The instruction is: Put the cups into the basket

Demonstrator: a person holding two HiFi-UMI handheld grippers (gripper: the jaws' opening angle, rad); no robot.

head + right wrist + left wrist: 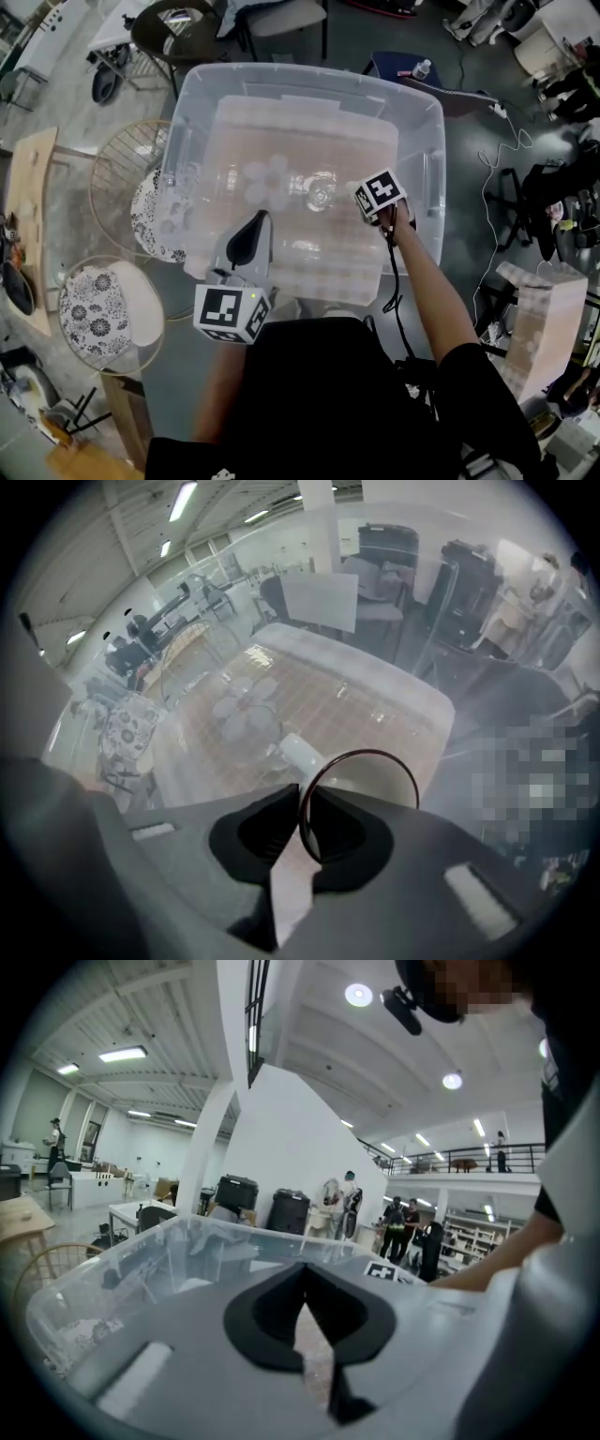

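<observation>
A large clear plastic bin point(427, 122) stands in front of me and serves as the basket. Several pale cups point(264, 178) lie on its bottom and show in the right gripper view as cups point(246, 707). My right gripper point(305, 819) reaches steeply down into the bin, shut on the dark rim of a white cup point(375, 782). In the head view its marker cube point(380, 195) hides the jaws. My left gripper point(255, 227) hangs at the bin's near wall; its jaws point(305, 1279) meet at the tips with nothing between them.
Two round wire stools with floral cushions point(94, 309) point(148, 217) stand left of the bin, beside a wooden table point(28, 211). A dark chair point(178, 33) is behind the bin. Cables point(497, 178) and clutter lie on the floor at the right.
</observation>
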